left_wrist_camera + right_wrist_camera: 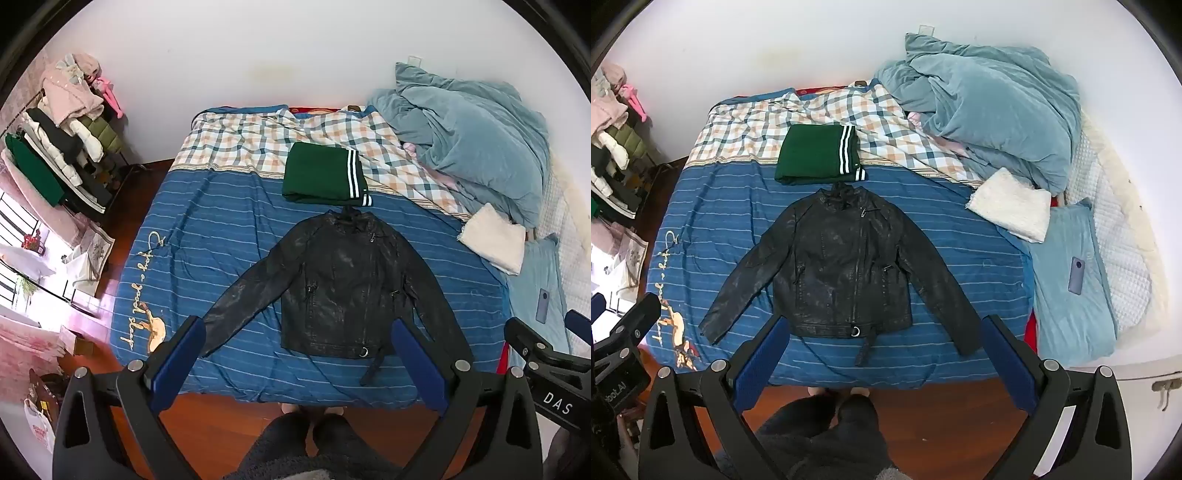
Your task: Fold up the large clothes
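Note:
A black leather jacket point(340, 280) lies flat and face up on the blue striped bed sheet point(207, 236), sleeves spread out to both sides, collar at the far end. It also shows in the right wrist view point(846, 269). My left gripper point(299, 365) is open and empty, held above the near edge of the bed over the jacket's hem. My right gripper point(886, 365) is open and empty at about the same height, also above the hem. A folded green garment with white stripes point(321, 177) lies just beyond the collar.
A rumpled teal duvet point(469, 133) fills the far right of the bed. A folded white fleece point(1012, 205) and a phone point(1075, 275) on a light blue pillow lie to the right. A clothes rack point(62, 129) stands at the left. Wood floor and the person's legs point(827, 424) are below.

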`<act>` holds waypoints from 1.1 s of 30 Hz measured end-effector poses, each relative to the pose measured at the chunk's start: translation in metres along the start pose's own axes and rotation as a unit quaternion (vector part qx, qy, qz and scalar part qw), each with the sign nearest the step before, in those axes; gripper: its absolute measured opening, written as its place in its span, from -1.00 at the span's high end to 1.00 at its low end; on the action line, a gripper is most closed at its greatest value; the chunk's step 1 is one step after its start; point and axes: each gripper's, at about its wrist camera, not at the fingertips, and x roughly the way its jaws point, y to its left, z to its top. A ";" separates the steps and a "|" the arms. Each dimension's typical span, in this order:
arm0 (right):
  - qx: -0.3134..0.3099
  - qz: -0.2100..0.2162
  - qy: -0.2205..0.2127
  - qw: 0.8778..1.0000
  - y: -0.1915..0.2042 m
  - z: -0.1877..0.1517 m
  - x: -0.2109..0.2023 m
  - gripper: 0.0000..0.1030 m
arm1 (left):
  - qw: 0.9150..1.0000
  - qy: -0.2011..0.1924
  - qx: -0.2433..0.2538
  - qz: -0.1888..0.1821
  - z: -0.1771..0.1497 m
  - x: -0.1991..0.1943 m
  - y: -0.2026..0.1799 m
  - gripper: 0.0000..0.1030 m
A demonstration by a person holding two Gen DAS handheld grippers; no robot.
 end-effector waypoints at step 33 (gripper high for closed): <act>-0.003 -0.010 0.003 1.000 -0.005 -0.001 -0.007 -1.00 | 1.000 0.000 0.004 0.001 0.002 -0.006 -0.007 -0.99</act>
